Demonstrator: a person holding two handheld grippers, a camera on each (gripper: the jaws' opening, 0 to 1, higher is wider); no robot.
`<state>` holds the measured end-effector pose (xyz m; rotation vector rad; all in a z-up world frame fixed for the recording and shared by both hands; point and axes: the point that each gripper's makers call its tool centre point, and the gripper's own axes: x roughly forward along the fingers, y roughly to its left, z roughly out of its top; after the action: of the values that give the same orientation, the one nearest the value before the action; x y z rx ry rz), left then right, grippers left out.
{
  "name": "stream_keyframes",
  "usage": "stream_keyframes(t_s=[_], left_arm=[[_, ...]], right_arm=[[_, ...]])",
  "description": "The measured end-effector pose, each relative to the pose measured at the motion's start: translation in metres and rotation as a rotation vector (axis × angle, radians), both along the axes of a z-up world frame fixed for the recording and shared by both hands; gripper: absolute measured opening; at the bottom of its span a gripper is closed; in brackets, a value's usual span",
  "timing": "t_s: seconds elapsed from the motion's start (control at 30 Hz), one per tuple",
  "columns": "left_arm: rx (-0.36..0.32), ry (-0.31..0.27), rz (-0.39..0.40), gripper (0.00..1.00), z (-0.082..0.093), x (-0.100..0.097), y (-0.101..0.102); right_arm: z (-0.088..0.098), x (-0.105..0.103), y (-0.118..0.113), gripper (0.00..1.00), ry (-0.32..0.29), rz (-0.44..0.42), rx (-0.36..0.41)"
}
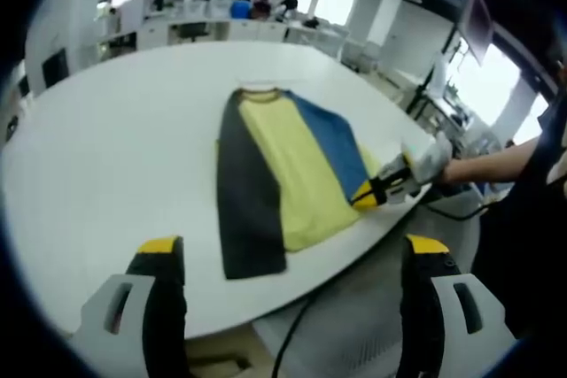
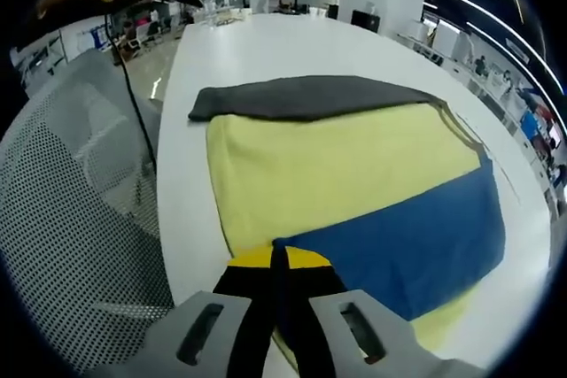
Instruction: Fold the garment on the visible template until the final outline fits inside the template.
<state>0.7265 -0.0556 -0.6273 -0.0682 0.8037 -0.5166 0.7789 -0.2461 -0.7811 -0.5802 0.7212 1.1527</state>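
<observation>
One garment (image 1: 283, 174), yellow, blue and dark grey, lies flat on white table (image 1: 106, 148) near edge. Right gripper (image 2: 276, 263) pinches blue sleeve hem, jaws together. Left gripper (image 1: 292, 258) hovers, jaws apart, empty. Fabric likely soft, light, limp; best grip at hems, corners. Template outline not discernible.

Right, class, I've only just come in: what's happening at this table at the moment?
A person with a gripper in each hand is folding a garment on a white table. The garment lies flat, with a dark grey sleeve folded along one side, yellow in the middle and a blue part on the other side. The right gripper is shut on the garment's edge at the blue part, near the table's edge. The left gripper is open, held back from the table and holding nothing.
</observation>
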Motion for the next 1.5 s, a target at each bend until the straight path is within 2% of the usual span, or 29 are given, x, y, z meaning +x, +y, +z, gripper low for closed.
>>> stream_keyframes(t_s=[0.27,0.47,0.73,0.8,1.0,1.4,1.5], left_arm=[[-0.001,-0.007,-0.008,0.97,-0.001,0.004,0.002],[-0.002,-0.024,-0.010,0.98,0.004,0.008,0.001],[-0.004,-0.035,-0.011,0.98,0.008,0.006,-0.004],[-0.005,-0.037,-0.014,0.98,0.008,0.006,-0.006],[-0.010,-0.046,-0.015,0.98,0.009,0.004,-0.009],[-0.002,-0.045,-0.001,0.98,0.011,-0.005,-0.008],[0.000,-0.041,0.001,0.98,0.011,-0.007,-0.010]], right_arm=[[0.014,0.005,-0.005,0.02,0.040,-0.079,0.074],[0.039,0.026,-0.015,0.02,0.056,-0.212,0.178],[0.080,0.062,-0.045,0.02,0.010,-0.327,0.268],[0.091,0.074,-0.058,0.02,0.003,-0.367,0.290],[0.108,0.099,-0.091,0.02,-0.026,-0.459,0.323],[0.134,0.139,-0.160,0.02,-0.123,-0.571,0.297],[0.138,0.151,-0.184,0.02,-0.155,-0.610,0.269]])
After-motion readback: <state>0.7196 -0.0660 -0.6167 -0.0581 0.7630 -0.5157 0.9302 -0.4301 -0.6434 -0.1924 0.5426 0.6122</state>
